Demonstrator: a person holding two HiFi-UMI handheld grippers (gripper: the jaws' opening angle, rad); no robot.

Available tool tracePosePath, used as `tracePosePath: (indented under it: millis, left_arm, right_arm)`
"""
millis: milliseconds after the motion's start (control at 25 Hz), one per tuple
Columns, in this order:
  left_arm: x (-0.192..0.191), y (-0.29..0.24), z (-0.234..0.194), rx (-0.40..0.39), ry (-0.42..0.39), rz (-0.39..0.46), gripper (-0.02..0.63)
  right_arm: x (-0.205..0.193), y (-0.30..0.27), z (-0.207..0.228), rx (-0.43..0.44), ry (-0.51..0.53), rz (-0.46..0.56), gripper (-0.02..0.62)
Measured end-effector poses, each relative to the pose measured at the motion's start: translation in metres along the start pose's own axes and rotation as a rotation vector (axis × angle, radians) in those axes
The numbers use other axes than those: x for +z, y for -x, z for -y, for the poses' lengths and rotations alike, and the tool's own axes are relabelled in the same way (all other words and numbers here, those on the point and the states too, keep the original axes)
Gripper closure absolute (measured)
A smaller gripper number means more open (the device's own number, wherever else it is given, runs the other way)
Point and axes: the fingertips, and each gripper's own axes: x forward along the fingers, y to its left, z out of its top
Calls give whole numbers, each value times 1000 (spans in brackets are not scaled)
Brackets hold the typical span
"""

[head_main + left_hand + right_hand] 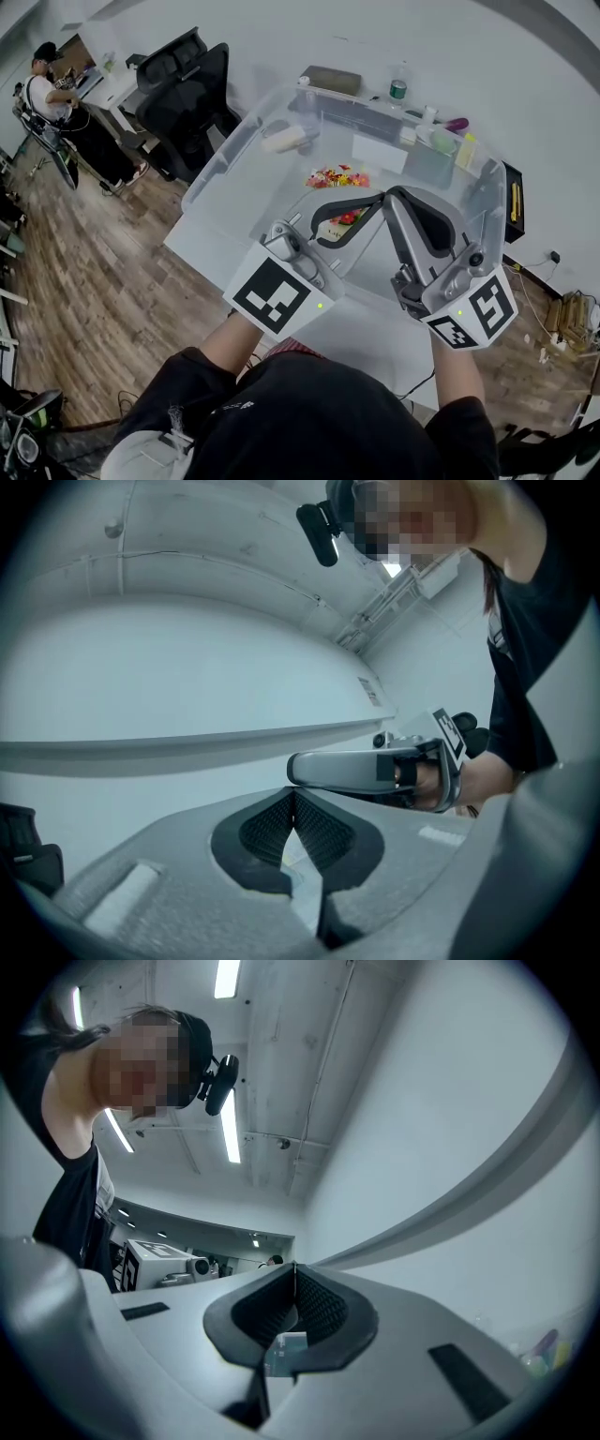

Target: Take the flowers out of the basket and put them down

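Bare tabletop (262, 187) spreads around the flowers (337, 176) toward its edges.

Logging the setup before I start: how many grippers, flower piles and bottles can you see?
Grippers: 2, the left gripper and the right gripper
Flower piles: 2, the far pile and the near pile
Bottles: 1, the bottle
Total: 5
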Motion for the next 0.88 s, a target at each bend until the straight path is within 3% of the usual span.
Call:
tracePosePath:
  millis: [280, 440, 640, 880]
  left_arm:
    - [-8, -6, -23, -51, -1, 7, 615]
    - [-11, -7, -31, -110, -43, 10, 615]
    - [-18, -9, -50, -141, -6, 11, 615]
    - [-27, -7, -74, -158, -77, 3, 616]
  right_arm:
    - [-9, -14, 21, -42, 17, -24, 583]
    - [-11, -24, 27, -49, 33, -31, 583]
    - [-15, -39, 34, -40, 71, -52, 583]
    - [-15, -53, 47, -54, 125, -88, 583]
